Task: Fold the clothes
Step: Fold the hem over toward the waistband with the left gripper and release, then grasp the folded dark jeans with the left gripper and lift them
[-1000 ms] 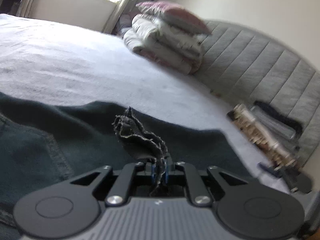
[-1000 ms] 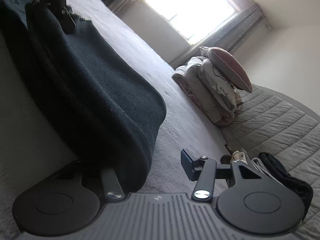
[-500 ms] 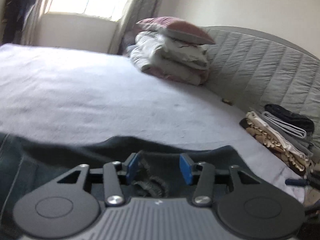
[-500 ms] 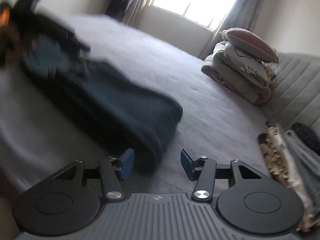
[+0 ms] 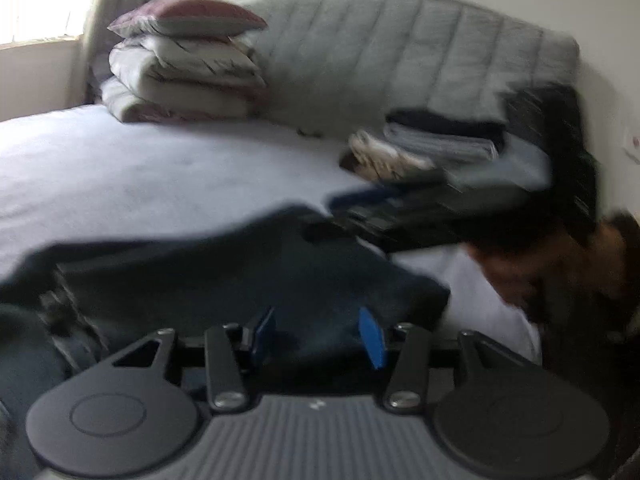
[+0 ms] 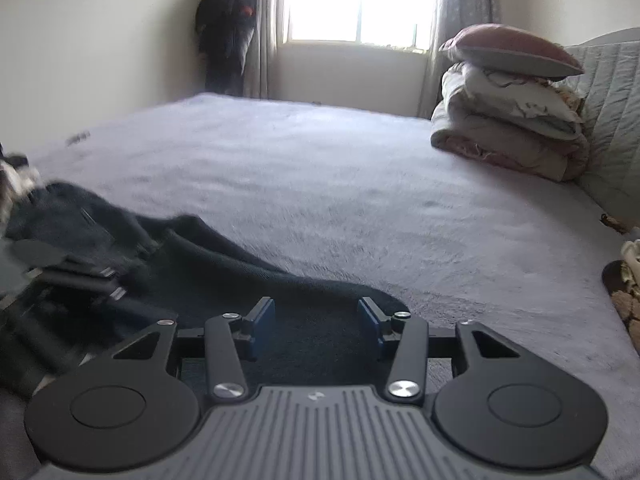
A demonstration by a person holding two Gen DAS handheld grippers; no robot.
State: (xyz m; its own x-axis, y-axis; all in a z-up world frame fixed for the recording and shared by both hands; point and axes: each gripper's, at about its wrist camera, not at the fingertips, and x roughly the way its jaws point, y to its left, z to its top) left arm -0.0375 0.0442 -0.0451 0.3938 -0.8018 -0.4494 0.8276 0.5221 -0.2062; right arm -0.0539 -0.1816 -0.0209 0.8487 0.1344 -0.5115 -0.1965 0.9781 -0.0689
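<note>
Two grippers: both work over one dark garment on the bed.
Garment: dark jeans lie folded across the near part of the grey bedspread.
Left gripper: jaws spread, blue pads clear of the cloth, nothing pinched; view blurred.
Right gripper: jaws have just been closing a little, yet stand apart over the folded end, gripping nothing.
Finished pile: folded clothes sit by the headboard, well apart from the jeans.
Step in hand: judged, the fold is laid and released.
Doing it well: take both corners of one edge evenly, lift together, lay edge on edge, press flat.
Risk: uneven grips skew the fold.
</note>
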